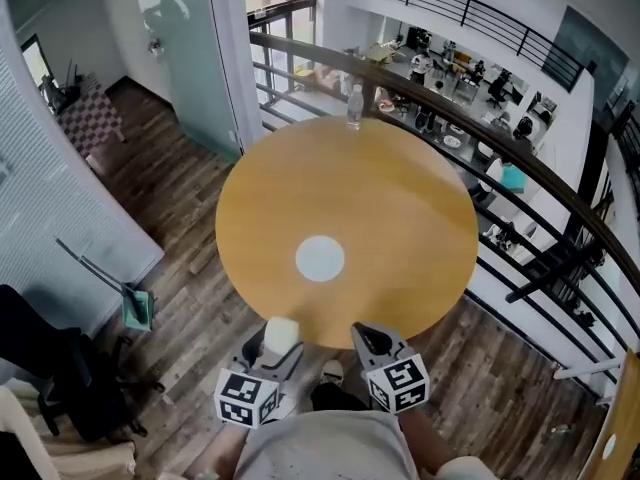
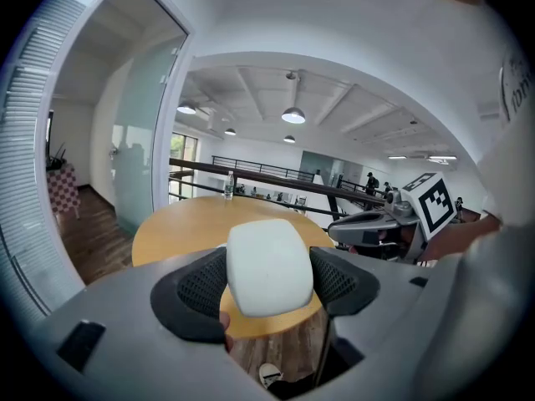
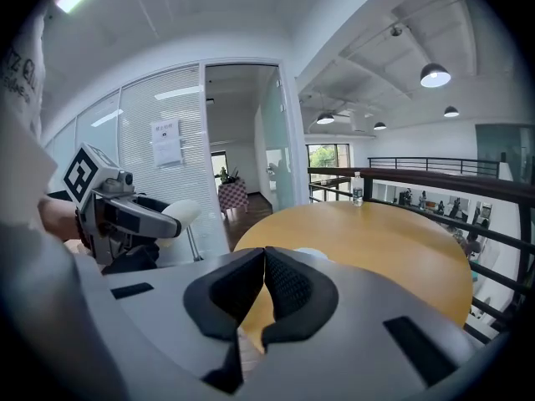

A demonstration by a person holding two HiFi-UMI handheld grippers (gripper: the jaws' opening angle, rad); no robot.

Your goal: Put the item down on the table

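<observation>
Step in hand: carry, before set-down. The left gripper (image 2: 269,284) has its jaws closed on the item (image 2: 269,266), one pad on each flank. The item is held in the air at the near rim of the table (image 1: 385,198), toward the left side of that rim, and does not touch the top. The right gripper (image 3: 264,281) is also at the near rim, to the right of the item. Its jaws are pressed together with nothing between them.

Judgement: the task has barely begun, since nothing of the item rests on the table yet.

Next move calls for:
- carrying the left gripper forward so the item is over the top, clear of the rim;
- lowering it until the item's underside sits flat;
- only then parting the jaws, wide enough to free both flanks.

The right gripper appears to have no part in this.

Materials and shapes:
- Item: white and matt, a rounded block with soft corners and a slightly domed face. No print or seam shows. Whether it is hard or spongy cannot be told.
- Pads (image 2: 205,286): black, curved, with a fine mesh texture.
- Table: round, with a smooth ochre top of even sheen. A pale flat disc (image 1: 320,258) lies at its centre.
- A clear bottle (image 1: 354,106) stands upright at the far rim of the table.
- A dark railing (image 1: 560,193) curves past the far and right sides of the table.
- The floor (image 1: 190,268) around the table is wood plank.
</observation>
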